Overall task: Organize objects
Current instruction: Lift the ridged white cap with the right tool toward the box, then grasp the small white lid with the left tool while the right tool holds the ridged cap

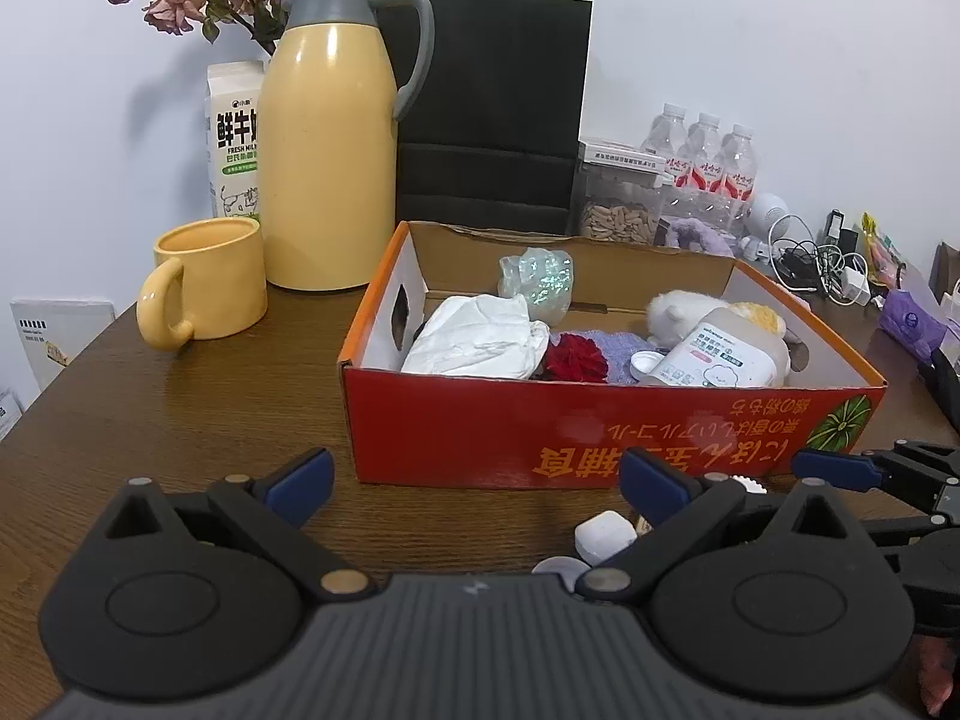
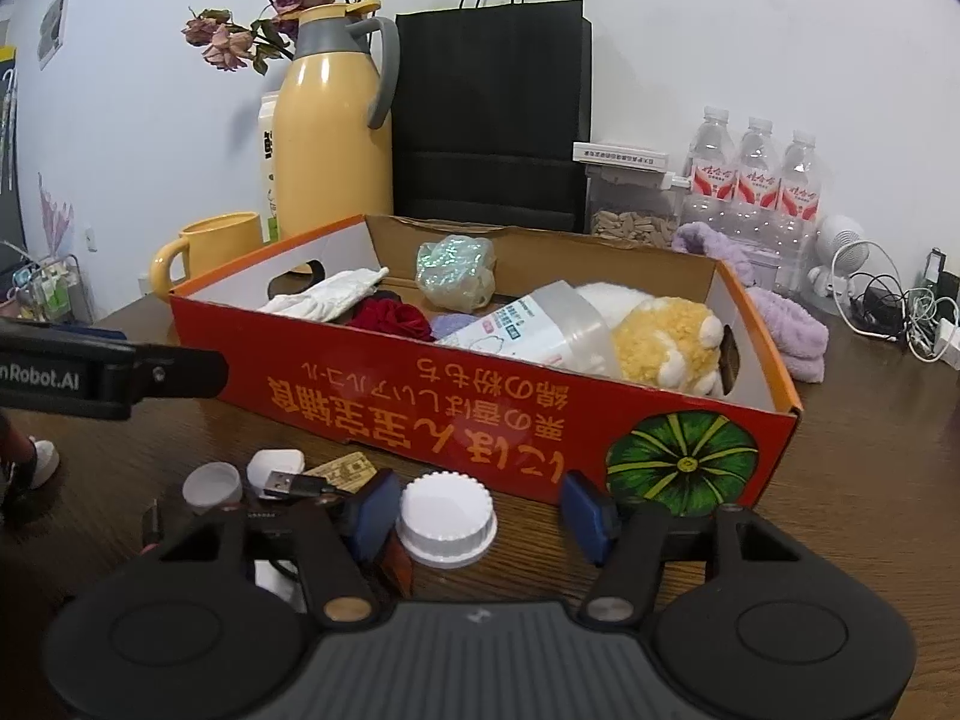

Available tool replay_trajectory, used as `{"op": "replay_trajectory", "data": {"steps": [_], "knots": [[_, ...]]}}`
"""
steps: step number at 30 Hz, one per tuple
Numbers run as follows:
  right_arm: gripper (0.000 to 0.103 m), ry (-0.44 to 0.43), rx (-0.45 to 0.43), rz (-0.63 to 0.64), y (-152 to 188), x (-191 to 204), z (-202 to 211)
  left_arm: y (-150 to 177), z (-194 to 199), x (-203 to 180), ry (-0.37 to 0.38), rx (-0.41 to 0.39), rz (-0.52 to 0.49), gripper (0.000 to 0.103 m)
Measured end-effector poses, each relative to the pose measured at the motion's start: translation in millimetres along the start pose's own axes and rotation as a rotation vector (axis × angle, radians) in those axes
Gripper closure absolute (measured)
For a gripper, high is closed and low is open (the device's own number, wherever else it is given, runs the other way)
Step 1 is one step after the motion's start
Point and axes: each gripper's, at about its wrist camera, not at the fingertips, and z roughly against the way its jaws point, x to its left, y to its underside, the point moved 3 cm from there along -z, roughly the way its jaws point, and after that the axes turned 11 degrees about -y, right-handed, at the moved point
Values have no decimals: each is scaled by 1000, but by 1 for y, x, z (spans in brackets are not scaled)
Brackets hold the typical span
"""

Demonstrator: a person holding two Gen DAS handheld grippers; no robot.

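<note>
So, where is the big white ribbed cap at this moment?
In the right wrist view, the white ribbed cap lies on the table in front of the red box, between the right gripper's open fingers.

**A Lived-In Room at Home**

The place looked like a home, at a brown wood-grain table (image 1: 180, 420) pushed against a plain white wall (image 1: 750, 30). A tall yellow thermos jug with a grey handle (image 1: 330, 150) stood beside a matching yellow ceramic mug (image 1: 210, 282) and a white carton of fresh milk (image 1: 234, 144). Dried pink roses (image 2: 240, 42) rose behind them. A black paper shopping bag (image 1: 498, 108), three clear plastic water bottles with red labels (image 2: 756, 174), a transparent container of seeds (image 2: 630, 210) and a tangle of white chargers and cables (image 2: 900, 312) crowded the back. A lilac fluffy towel (image 2: 786, 324) lay near them.
</note>
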Motion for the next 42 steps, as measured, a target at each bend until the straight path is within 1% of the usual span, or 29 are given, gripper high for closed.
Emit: {"op": "replay_trajectory", "data": {"steps": [2, 4, 9, 12, 17, 19, 23, 26, 29, 35, 42], "knots": [[50, -4, 12, 1, 0, 2, -3, 0, 0, 0, 0, 3, -1, 0], [56, -3, 17, -7, -1, 1, -5, 0, 0, 0, 2, 3, -2, 0], [60, -1, 54, -45, 0, -3, -11, 1, -1, -1, -2, 12, -10, 0], [65, -9, 62, -54, 0, -3, -13, 2, -3, -2, -3, 24, -16, 0], [66, -4, 54, -45, 1, -2, -12, 3, -6, -2, -1, 39, -17, 0], [66, -2, 19, -39, 0, -1, -7, 3, -7, -2, -4, 46, -17, 0], [66, 27, -58, 6, -2, 6, 5, 2, -8, 0, -5, 60, -11, 0], [66, 38, -89, 16, -3, 7, 12, -2, -6, 1, 3, 87, -20, 0], [66, 40, -99, 13, -2, 7, 18, -1, -5, 0, 3, 124, -42, 0], [66, 37, -111, 5, 1, 6, 26, 8, -10, 0, -6, 224, -80, 0], [66, 29, -118, 7, 3, 9, 31, 17, -9, -8, -8, 254, -124, 0]]}}
